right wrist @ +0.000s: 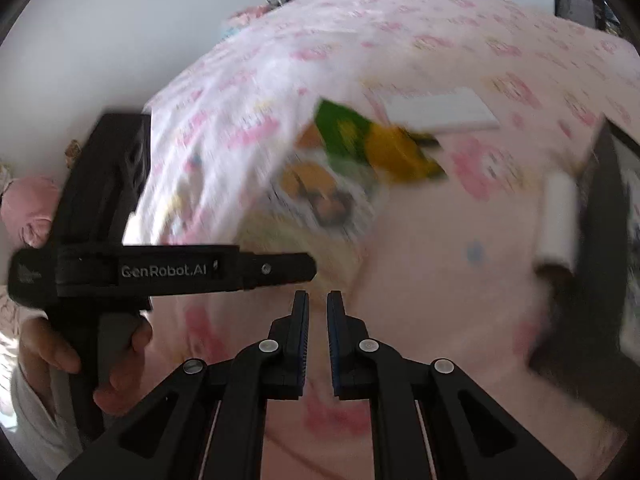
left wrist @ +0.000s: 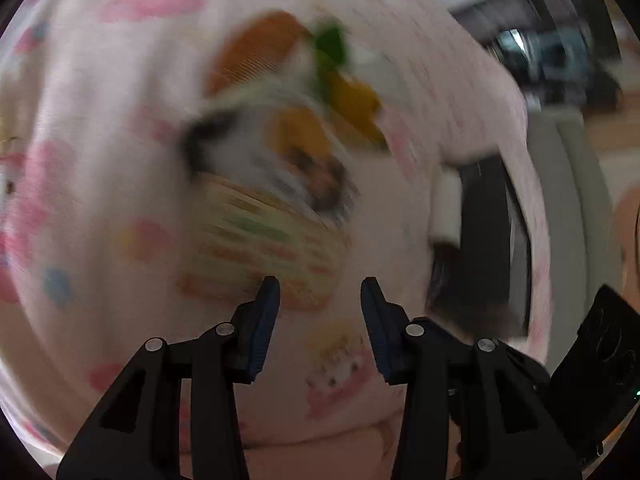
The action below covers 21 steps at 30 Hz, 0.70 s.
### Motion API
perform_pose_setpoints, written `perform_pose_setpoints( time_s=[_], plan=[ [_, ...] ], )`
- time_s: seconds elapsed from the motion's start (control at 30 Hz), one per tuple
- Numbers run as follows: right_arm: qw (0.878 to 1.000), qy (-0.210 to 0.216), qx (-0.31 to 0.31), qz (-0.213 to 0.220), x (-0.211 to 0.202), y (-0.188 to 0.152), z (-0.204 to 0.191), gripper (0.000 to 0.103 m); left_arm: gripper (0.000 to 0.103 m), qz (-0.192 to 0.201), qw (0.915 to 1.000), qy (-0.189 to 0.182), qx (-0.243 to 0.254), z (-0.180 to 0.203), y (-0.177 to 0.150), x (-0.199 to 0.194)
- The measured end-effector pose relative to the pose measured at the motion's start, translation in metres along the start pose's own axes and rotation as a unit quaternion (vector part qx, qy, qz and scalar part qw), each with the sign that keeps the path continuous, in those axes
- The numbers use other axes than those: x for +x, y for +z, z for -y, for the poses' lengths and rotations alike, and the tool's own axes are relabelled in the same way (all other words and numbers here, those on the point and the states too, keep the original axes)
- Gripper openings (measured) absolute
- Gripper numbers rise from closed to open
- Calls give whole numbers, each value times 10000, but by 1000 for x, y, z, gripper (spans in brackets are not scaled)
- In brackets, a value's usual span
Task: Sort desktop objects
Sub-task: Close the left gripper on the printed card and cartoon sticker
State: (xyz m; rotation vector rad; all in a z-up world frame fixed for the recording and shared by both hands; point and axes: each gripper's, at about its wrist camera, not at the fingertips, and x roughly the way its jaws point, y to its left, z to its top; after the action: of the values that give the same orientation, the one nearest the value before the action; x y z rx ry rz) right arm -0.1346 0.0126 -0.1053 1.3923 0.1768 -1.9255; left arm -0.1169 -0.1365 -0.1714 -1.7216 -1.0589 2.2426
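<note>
A blurred heap of flat printed items [right wrist: 320, 184], orange, green [right wrist: 340, 128] and yellow [right wrist: 400, 152], lies mid-worktop on the pink cartoon-print cloth [right wrist: 440, 240]. The left hand-held gripper [left wrist: 320, 292] hangs released and empty; the right hand-held gripper [right wrist: 318, 300] is clenched on nothing.

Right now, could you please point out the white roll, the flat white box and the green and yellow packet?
white roll [right wrist: 558, 216]: right wrist view, middle of its side.
flat white box [right wrist: 438, 110]: right wrist view, top face.
green and yellow packet [right wrist: 376, 142]: right wrist view, centre.
</note>
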Motion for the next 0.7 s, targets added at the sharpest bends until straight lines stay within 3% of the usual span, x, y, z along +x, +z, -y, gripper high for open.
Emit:
perform_pose_setpoints(
  time_s=[0.07, 0.13, 0.23, 0.33, 0.5, 0.7],
  plan=[
    [9998, -65, 154, -91, -3, -15, 12, 7, 42, 39, 9996, 141, 244, 3, -5, -7],
    [9993, -164, 314, -133, -2, -23, 24, 7, 42, 303, 9991, 283, 131, 3, 16, -3],
    [9986, -400, 337, -11, -5, -21, 37, 7, 42, 887, 9934, 543, -478, -17, 31, -24],
    [9994, -272, 204, 88, -2, -7, 33, 11, 44, 1163, 9856, 771, -954, -38, 35, -36],
    [9990, -316, 305, -44, 26, 13, 34, 24, 45, 726, 9871, 988, -1030, -52, 44, -17],
    [9976, -208, 585, -303, 56, 13, 42, 37, 45, 615, 9901, 1074, -658, -29, 52, -19]
  ],
)
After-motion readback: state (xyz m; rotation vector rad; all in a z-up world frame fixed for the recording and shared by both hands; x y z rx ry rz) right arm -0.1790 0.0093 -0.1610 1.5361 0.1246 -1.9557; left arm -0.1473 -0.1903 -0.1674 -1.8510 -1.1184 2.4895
